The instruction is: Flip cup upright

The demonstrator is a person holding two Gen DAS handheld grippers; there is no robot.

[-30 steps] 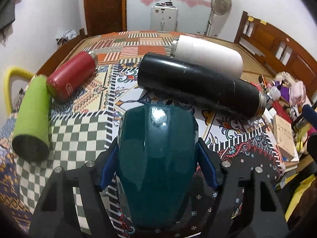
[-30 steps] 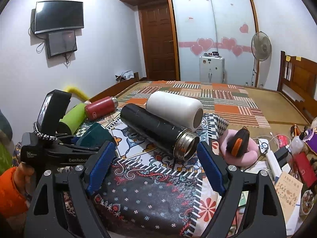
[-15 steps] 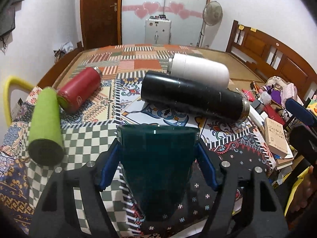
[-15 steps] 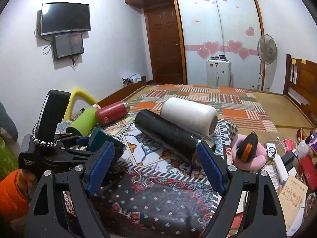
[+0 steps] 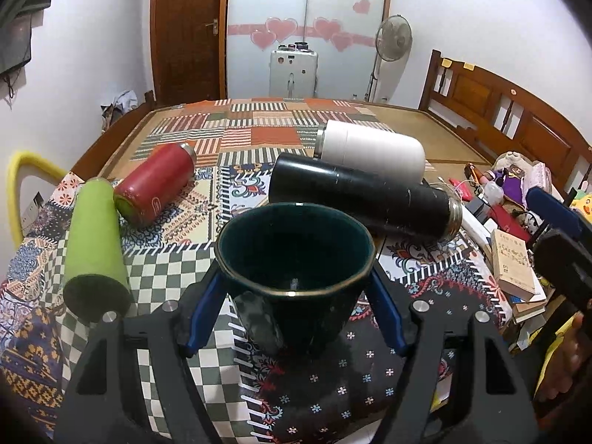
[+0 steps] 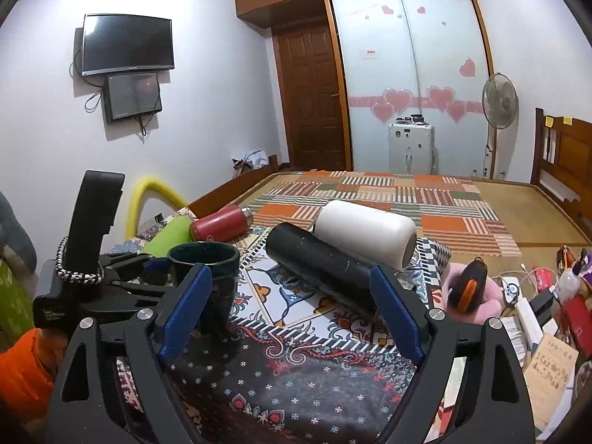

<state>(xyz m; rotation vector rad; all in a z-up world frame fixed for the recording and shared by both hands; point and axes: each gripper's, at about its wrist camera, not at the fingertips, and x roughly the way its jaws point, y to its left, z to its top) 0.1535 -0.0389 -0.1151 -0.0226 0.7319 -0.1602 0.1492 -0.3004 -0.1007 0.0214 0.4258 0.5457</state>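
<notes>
A dark green mug [image 5: 296, 277] stands with its mouth up between my left gripper's blue pads. The left gripper [image 5: 296, 310] is shut on the mug's sides, and the mug's handle faces the camera. In the right wrist view the mug [image 6: 211, 281] shows upright at the left, held by the left gripper [image 6: 159, 270] over the patterned cloth [image 6: 296, 370]. My right gripper [image 6: 292, 314] is open and empty, to the right of the mug and apart from it.
A black flask [image 5: 366, 196], a white flask [image 5: 373, 151], a red bottle [image 5: 155, 181] and a green bottle [image 5: 94, 244] lie on their sides on the cloth behind the mug. Books and clutter [image 5: 514, 259] sit at the right edge. A pink cushion with an orange-black item [image 6: 470, 292] lies right.
The left gripper has turned the mug from mouth-down to upright, with the opening now facing up. The right gripper stayed open and tilted slightly upward.
</notes>
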